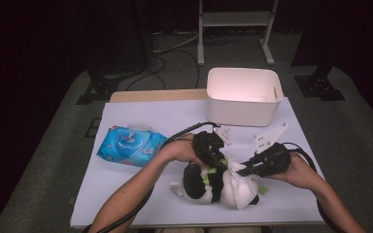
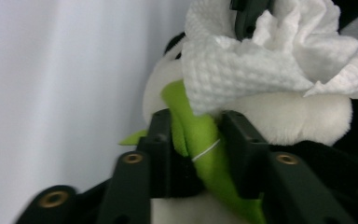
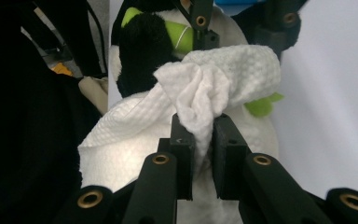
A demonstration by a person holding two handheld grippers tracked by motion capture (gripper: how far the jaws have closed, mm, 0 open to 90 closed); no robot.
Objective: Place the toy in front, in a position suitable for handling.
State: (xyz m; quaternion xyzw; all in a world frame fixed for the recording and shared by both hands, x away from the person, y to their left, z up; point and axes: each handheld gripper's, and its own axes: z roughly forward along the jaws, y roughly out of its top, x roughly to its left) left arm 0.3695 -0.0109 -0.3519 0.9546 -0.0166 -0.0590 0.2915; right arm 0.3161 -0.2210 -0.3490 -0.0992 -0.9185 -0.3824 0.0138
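My right claw [image 3: 199,140] is clamped on a bunched fold of the white paper towel [image 3: 223,74], jaws pinched tight on the wad. The towel drapes over the black-and-white plush toy [image 1: 209,182], which lies on its side on the white table [image 1: 141,194], near the front edge. My left claw [image 2: 196,144] has its jaws on either side of the toy's green strip [image 2: 191,126], which carries a thin white thread; the pads appear to press the strip, though the blur at the bottom edge makes the contact hard to judge. In the high view the two claws meet over the toy, the left claw [image 1: 212,154] from above-left and the right claw [image 1: 245,170] from the right, and their bodies and my hands cover much of the toy's middle. Its face I cannot make out. Farther left lies a blue wipes pack [image 1: 131,144]; a white bin [image 1: 243,94] stands at the table's far side, its inside washed out by glare.
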